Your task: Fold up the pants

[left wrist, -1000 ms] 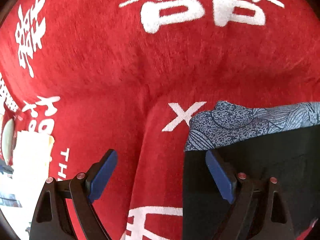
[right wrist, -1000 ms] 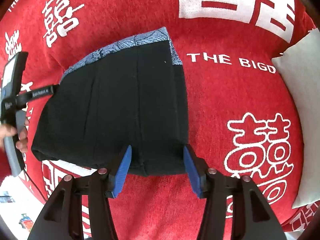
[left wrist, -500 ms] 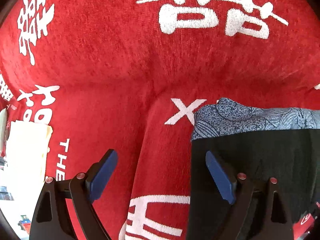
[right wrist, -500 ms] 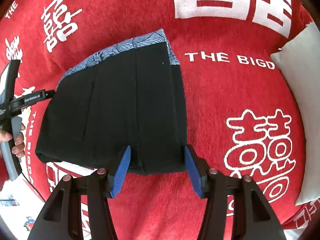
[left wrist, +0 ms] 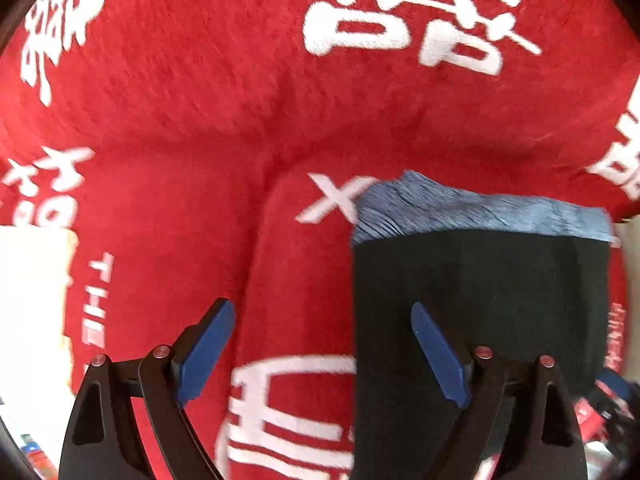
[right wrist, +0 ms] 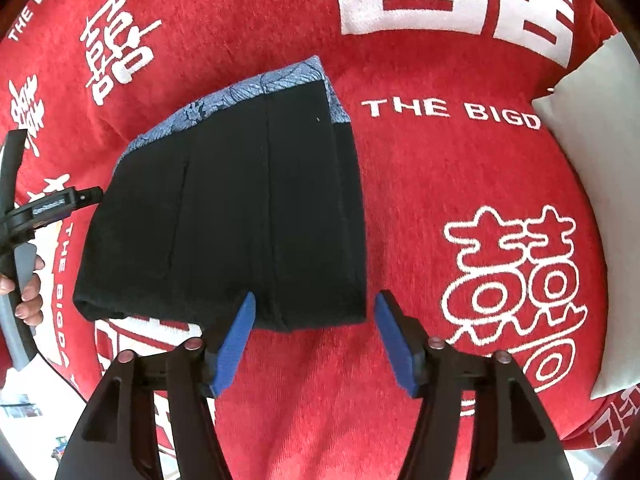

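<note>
Pants (right wrist: 240, 208) lie folded, a compact black stack at frame centre on the red blanket (right wrist: 440, 184); my right tool (right wrist: 314, 338) is opening, nothing gripped; left tool (left wrist: 322, 354) spread wide, empty. Folding looks done; next, lift both clear.

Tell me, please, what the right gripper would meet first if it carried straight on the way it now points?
Most likely the near edge of the folded black pants, which lies between the opening jaws of the right gripper; just short of it, the red blanket. Depth is unclear.
</note>
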### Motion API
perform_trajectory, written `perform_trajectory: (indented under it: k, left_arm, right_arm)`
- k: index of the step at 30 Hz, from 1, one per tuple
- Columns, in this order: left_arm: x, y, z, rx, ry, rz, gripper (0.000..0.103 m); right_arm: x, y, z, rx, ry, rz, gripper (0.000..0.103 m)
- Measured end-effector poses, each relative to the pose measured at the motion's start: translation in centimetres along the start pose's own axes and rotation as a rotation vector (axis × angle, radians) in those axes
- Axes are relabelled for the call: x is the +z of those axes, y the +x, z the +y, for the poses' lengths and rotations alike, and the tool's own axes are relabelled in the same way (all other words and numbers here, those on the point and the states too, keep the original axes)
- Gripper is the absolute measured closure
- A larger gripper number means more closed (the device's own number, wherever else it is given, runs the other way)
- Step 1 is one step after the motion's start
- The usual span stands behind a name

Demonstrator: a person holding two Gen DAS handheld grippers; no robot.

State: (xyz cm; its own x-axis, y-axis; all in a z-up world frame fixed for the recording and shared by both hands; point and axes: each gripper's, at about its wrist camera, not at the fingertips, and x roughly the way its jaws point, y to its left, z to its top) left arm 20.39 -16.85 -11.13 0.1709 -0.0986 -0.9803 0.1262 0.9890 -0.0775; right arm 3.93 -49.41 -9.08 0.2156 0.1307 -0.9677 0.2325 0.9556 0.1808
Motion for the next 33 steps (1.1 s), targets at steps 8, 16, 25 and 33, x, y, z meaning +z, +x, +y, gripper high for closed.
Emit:
perform_trajectory:
  k: [8, 16, 25, 33]
  left_arm:
    - [-1.7, 0.0, 0.4, -0.187, 0.031, 0.083, 0.012]
    - [-0.3, 2.5, 0.0, -0.373, 0.010, 0.194, 0.012]
    - [1.1, 5.5, 0.6, -0.531, 0.009, 0.321, 0.012]
    - [1.2, 7.6, -0.5, -0.597, 0.043, 0.366, 0.012]
  right_arm:
    - [0.1, -1.0, -3.2, 0.234, 0.097, -0.014, 0.029]
    - [4.1, 0.9, -7.3, 0.418, 0.230, -0.008, 0.023]
    - [6.7, 5.8, -8.7, 0.573, 0.217, 0.133, 0.023]
    - [8.4, 8.4, -8.0, 0.679, 0.153, 0.203, 0.023]
